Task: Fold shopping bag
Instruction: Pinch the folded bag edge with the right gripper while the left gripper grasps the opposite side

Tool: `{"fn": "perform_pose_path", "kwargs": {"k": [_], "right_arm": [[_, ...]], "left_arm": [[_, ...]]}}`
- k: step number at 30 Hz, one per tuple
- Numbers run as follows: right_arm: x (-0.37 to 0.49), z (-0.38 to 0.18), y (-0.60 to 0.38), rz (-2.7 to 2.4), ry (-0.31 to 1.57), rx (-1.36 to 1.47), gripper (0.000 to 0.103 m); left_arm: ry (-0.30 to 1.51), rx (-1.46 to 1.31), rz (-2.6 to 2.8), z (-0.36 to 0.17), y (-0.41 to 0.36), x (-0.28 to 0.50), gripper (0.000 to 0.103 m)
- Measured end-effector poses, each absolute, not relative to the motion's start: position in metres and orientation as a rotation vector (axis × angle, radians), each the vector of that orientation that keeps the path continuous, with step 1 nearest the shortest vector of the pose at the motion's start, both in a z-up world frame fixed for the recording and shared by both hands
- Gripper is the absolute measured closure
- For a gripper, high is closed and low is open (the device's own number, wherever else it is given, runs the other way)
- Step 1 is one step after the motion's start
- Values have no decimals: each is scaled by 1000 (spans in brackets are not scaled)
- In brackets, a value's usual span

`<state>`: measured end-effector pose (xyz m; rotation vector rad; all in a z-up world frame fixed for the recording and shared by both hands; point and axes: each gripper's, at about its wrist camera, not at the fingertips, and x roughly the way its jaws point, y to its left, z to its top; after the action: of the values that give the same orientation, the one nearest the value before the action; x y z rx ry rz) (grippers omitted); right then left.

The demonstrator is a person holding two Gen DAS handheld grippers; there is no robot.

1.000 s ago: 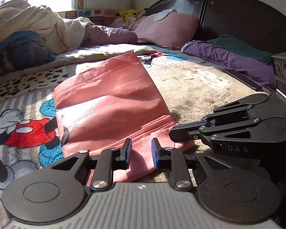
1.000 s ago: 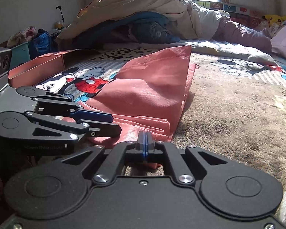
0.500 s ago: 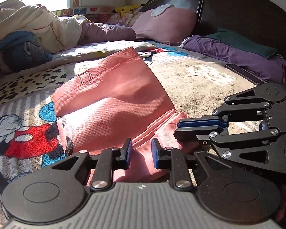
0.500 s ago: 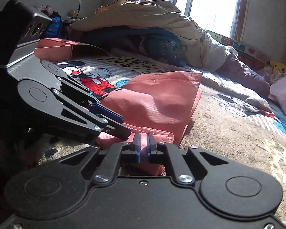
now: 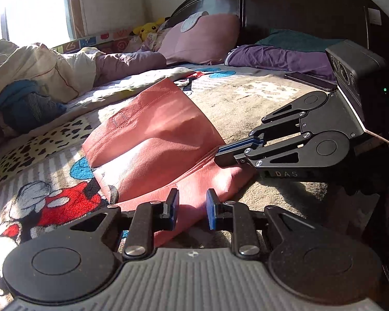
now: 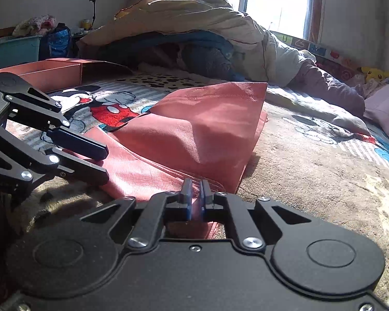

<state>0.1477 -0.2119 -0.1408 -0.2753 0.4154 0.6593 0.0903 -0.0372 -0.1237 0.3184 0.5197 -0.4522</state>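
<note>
A pink non-woven shopping bag point(image 5: 153, 140) lies partly folded on the bed; it also shows in the right wrist view point(image 6: 202, 132). My left gripper point(image 5: 192, 207) is open, its jaws either side of the bag's near edge without pinching it. In the right wrist view it point(image 6: 101, 160) reaches in from the left over the bag's near corner. My right gripper point(image 6: 195, 202) has a narrow gap between its pads with the bag's near edge in that gap. In the left wrist view it point(image 5: 220, 155) comes in from the right with its tips at the bag's edge.
The bed point(image 5: 259, 103) carries a cartoon-print blanket, a heap of quilts point(image 6: 194, 26) at the far side, pillows point(image 5: 202, 39) by the dark headboard, a dark flat phone-like object point(image 5: 308, 80) and a pink open box point(image 6: 46, 75) at the left.
My right gripper's pads went from fully shut to slightly parted on the bag's edge. Both grippers tilted up and shifted; the bag's near edge has lifted a little.
</note>
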Motion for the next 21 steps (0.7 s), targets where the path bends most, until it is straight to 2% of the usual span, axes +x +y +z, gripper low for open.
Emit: {"fn": "perform_pose_path", "kwargs": {"k": [2, 3, 4, 8, 10, 12, 16, 20, 21], "right_arm": [[146, -140, -211, 661, 415, -285, 100], [147, -140, -212, 665, 413, -287, 100], [148, -141, -214, 668, 413, -281, 100], [149, -141, -213, 673, 400, -287, 99], [152, -141, -215, 677, 406, -267, 99], [154, -141, -216, 682, 411, -257, 100], [159, -139, -220, 697, 431, -231, 100], [159, -137, -224, 716, 449, -219, 100], [159, -136, -225, 722, 453, -218, 100]], "left_arm": [[507, 428, -464, -124, -40, 87, 63], [507, 480, -480, -124, -42, 86, 51], [507, 532, -495, -124, -44, 85, 48], [507, 735, -520, -125, -49, 85, 49], [497, 843, -528, -128, -54, 84, 51], [471, 998, -533, -134, -62, 82, 67], [404, 1239, -517, -152, -74, 80, 72], [350, 1317, -530, -161, -79, 84, 73], [355, 1317, -543, -161, -79, 86, 80]]}}
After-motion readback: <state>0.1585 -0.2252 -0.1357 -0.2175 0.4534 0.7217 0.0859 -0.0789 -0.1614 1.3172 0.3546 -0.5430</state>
